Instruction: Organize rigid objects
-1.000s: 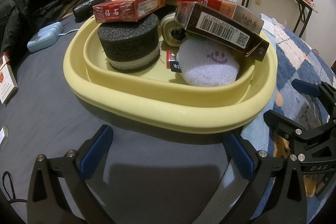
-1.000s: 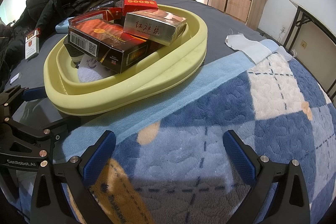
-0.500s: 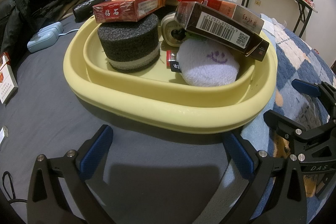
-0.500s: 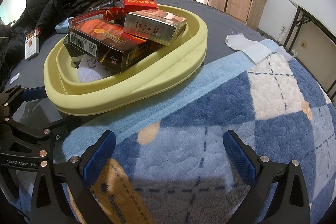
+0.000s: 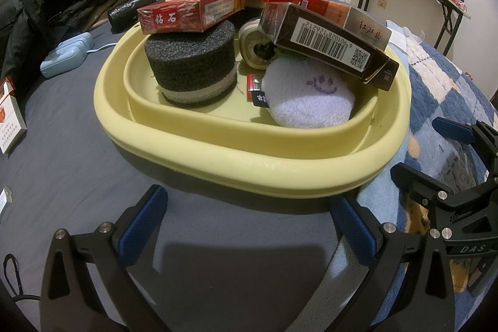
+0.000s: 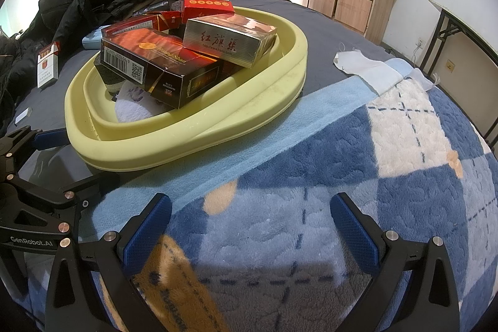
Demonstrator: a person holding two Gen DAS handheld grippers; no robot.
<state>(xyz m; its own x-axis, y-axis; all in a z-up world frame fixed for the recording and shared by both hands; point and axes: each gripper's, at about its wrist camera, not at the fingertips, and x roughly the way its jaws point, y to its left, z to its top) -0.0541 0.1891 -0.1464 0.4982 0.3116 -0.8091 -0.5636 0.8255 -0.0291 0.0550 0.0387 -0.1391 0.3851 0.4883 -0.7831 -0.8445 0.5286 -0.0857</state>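
Left gripper [image 5: 249, 220] spread wide and empty at lower centre, yellow basin [image 5: 218, 151] mid-frame heaped with cigarette boxes [image 5: 330, 42] over a black foam cylinder [image 5: 191, 61], right gripper [image 6: 250, 221] likewise wide, empty above the blue blanket [image 6: 311, 176].

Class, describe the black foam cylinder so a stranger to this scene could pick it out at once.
Find the yellow basin on the bed. At its left side stands the foam cylinder, with a red carton lying on top. Alone among its neighbours it is round, coarse black, with a pale band near its base.
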